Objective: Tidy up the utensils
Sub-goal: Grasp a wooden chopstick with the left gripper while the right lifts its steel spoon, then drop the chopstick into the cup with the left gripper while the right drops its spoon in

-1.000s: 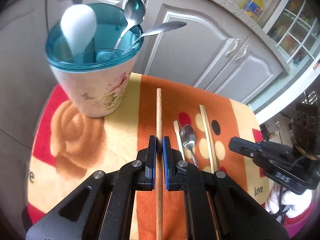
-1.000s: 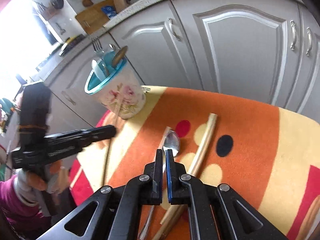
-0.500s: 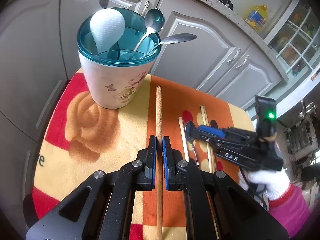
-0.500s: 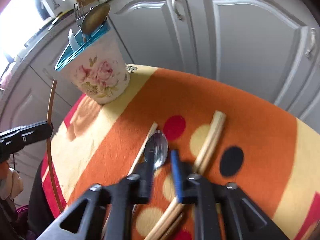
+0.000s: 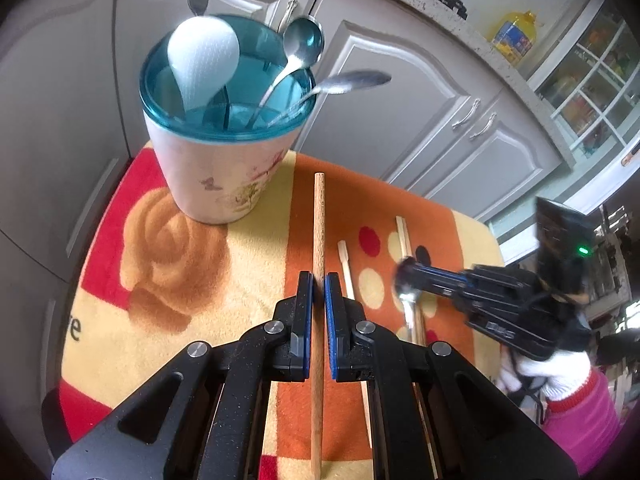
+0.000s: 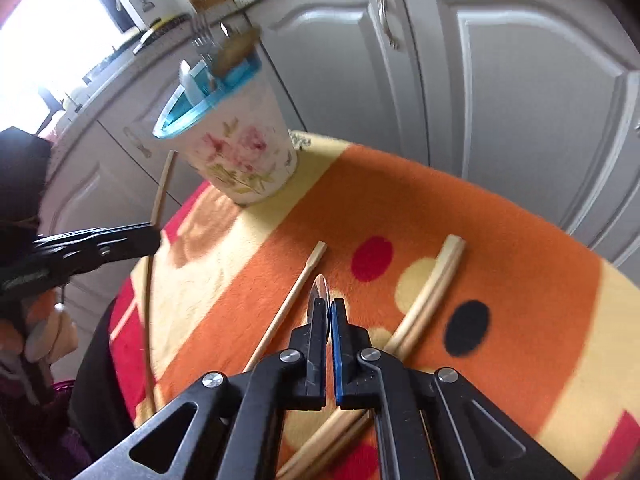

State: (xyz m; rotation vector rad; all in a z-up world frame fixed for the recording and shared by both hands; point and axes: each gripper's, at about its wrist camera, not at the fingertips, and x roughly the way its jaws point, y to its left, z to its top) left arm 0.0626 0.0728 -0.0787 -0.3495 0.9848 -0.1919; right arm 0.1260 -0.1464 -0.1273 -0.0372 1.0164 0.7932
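My left gripper [image 5: 319, 280] is shut on a long wooden stick [image 5: 318, 220] and holds it above the cloth, pointing past the floral utensil cup [image 5: 218, 172]. The cup has a teal rim and holds a white spoon, metal spoons and a fork. My right gripper [image 6: 329, 308] is shut on a metal spoon [image 6: 318, 288], turned on edge just above the cloth. The right gripper also shows in the left wrist view [image 5: 404, 274] with the spoon [image 5: 409, 304]. The stick also shows in the right wrist view [image 6: 160, 196].
An orange, yellow and red patterned cloth [image 6: 500, 248] covers the small table. A thin chopstick [image 6: 296, 292] and a pair of chopsticks [image 6: 432, 284] lie on it. Grey cabinet doors [image 6: 520, 100] stand close behind.
My right gripper opened, moved down over the spoon and shut on it; the spoon now stands on edge. My left gripper rose and drew back with the stick.
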